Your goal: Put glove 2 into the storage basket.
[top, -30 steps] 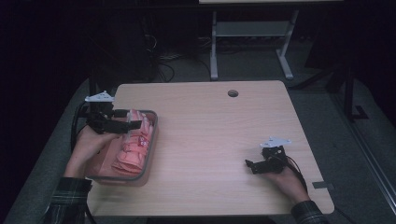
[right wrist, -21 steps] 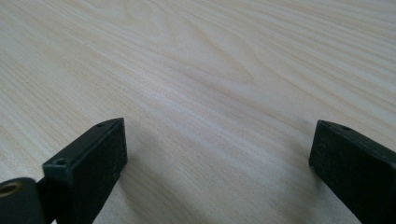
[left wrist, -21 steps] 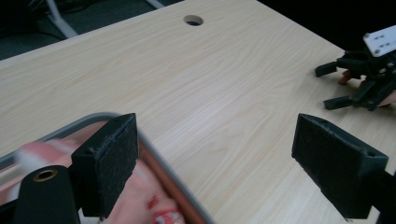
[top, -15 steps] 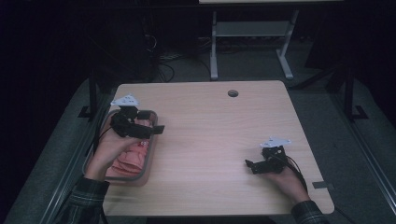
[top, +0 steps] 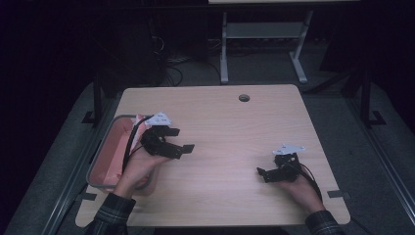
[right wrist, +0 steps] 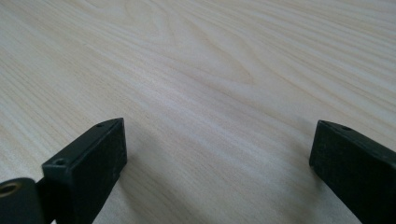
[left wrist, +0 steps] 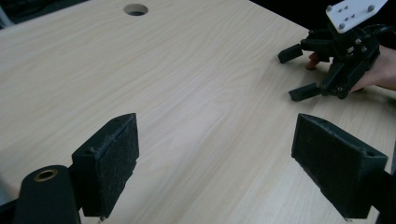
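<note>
Jaws of both grippers stood apart, empty. From the high view, we saw our left gripper [top: 172,141] just right of the tray [top: 100,159] holding pink cloth [top: 115,152], likely soft, light; pinch a fold. Left gripper view: right gripper [left wrist: 306,70] far across the surface [left wrist: 187,84]. Right gripper view: bare woodgrain.

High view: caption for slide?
Left gripper open beside pink-filled tray; right gripper open on wooden table.

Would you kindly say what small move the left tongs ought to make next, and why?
Probably swing back left and down into the grey bin: the left tongs hang open and empty over bare table, while the pink items lie in the bin.
</note>
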`<state>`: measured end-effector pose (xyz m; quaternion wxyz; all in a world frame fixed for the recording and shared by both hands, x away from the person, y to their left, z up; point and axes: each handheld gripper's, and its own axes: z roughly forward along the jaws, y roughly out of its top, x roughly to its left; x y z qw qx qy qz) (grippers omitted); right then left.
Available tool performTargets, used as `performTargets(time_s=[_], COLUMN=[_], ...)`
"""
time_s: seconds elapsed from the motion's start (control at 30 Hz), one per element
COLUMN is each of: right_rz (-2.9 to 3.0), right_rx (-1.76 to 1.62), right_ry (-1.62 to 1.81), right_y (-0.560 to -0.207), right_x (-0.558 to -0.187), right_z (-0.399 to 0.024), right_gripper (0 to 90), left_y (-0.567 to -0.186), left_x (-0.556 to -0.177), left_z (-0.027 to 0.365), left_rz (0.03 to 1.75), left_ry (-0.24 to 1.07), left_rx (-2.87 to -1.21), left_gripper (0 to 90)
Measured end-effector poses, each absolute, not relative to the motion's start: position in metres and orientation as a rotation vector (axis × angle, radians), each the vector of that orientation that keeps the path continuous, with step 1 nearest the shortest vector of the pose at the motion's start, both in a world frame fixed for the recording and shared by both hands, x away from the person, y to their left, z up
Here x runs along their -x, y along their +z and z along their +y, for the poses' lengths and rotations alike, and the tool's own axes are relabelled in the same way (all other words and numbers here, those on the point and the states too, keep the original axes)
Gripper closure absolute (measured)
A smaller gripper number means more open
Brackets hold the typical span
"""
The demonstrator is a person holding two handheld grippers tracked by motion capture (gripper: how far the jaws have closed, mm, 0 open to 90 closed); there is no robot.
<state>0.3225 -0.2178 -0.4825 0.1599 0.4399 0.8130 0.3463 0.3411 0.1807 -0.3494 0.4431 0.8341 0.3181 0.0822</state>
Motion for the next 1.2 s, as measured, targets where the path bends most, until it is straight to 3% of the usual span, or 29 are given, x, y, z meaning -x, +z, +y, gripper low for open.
performTargets(time_s=[0.53, 1.2], right_rz=[2.324, 2.327], right_rx=[-1.247, -1.238], right_ry=[0.989, 0.993], right_y=[-0.483, -0.483], right_x=[-0.323, -0.323], right_z=[-0.218, -0.218], right_gripper=[3.2, 3.2], left_y=[-0.399, -0.466], left_x=[-0.322, -0.315], left_z=[0.131, 0.108], left_rz=[0.734, 0.727], left_ry=[0.205, 0.236], left_rx=[-2.151, -2.253], left_gripper=[14.3, 13.5])
